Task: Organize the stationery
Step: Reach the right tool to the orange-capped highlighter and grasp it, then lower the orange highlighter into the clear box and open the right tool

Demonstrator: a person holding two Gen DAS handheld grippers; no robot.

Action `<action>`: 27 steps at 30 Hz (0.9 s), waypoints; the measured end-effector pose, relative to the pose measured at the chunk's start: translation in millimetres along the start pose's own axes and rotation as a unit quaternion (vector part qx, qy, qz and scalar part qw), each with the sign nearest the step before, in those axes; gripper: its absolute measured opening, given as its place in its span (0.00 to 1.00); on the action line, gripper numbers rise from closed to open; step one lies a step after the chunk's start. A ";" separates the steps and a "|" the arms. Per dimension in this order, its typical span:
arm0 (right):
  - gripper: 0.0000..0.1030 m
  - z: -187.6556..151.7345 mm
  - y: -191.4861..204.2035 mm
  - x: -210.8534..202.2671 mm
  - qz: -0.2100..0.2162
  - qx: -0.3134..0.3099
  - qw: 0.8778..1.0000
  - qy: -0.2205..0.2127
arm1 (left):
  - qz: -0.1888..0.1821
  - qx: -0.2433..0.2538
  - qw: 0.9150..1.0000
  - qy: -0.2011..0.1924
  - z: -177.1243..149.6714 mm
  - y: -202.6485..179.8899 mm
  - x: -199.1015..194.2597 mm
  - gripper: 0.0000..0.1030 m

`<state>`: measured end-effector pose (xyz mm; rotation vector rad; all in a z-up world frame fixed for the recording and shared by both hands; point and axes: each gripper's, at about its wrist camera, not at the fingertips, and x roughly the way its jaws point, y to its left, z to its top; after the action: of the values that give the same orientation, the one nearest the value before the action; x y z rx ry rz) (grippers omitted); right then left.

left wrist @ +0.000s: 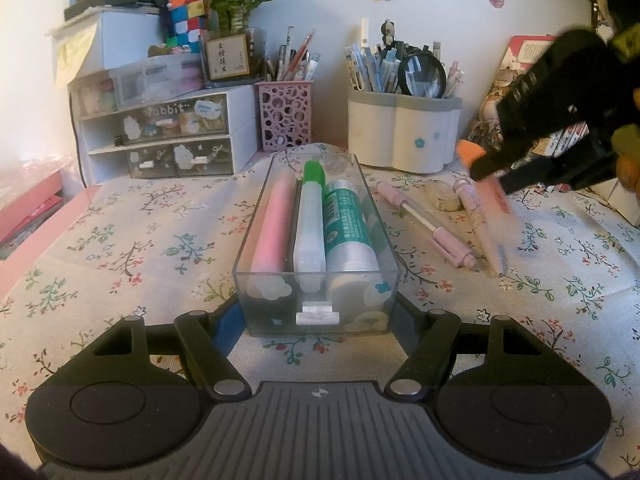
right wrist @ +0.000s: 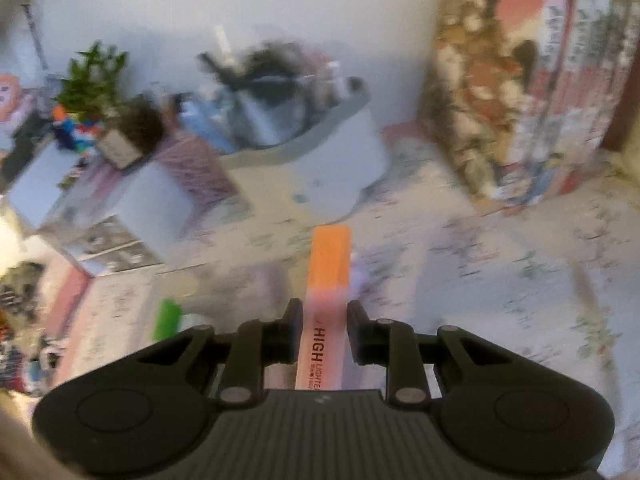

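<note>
While a floral cloth covers the table (left wrist: 120,240), a pale wall with stickers rises behind it. A clear tray (left wrist: 316,248) sits mid-table, clamped at its near end by the left hand-held gripper (left wrist: 318,320). Inside the tray lie a pink stick (left wrist: 272,224), a green-capped marker (left wrist: 310,216) and a teal-labelled tube (left wrist: 348,232), side by side. Behind the tray stand a white pen pot (left wrist: 404,136), a pink holder (left wrist: 285,116) and small drawers (left wrist: 168,136); to the tray's right lie two pink pens (left wrist: 424,220) and an eraser (left wrist: 446,200).

Right of the tray and above the cloth, the right hand-held gripper (right wrist: 320,332) grips a highlighter (right wrist: 326,276): orange cap forward, pale pink-orange barrel printed "HIGH LIGHTER". Its barrel end is cut off behind the gripper body. The right wrist view is motion-blurred, so the books (right wrist: 560,100) and pot contents are hard to make out.
</note>
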<state>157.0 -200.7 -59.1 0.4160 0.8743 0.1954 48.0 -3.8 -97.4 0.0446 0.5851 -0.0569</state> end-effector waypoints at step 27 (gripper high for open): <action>0.25 10.1 95.3 26.2 0.106 -0.016 0.992 0.070 | 0.000 0.001 1.000 0.002 1.7 -1.8 2.0 0.70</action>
<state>181.6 -108.7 -30.7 0.4685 0.9635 0.4376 50.5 -5.8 -97.1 0.0468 0.5894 -0.0568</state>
